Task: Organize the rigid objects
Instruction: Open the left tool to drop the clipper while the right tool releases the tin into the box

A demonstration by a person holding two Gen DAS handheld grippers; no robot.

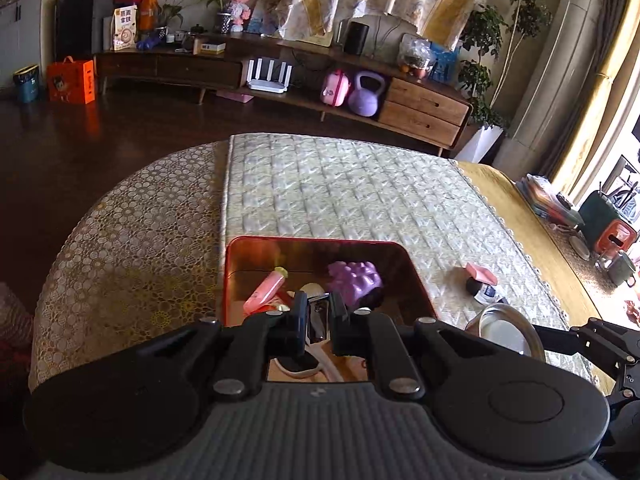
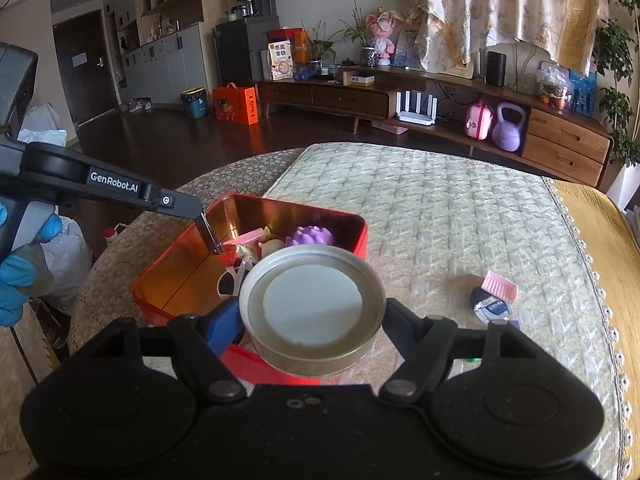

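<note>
A red tin box sits on the quilted table cover. Inside it lie a pink tube, a purple knobbly piece and some white items. My left gripper is shut on a small shiny metal piece, like a nail clipper, which hangs over the box's inside. My right gripper grips a round metal lid by its rim, at the box's near right corner.
A pink comb rests on a dark item with a small white packet, to the right of the box. A blue-gloved hand holds the left gripper. The table's lace edge runs down the right. A low wooden cabinet stands behind.
</note>
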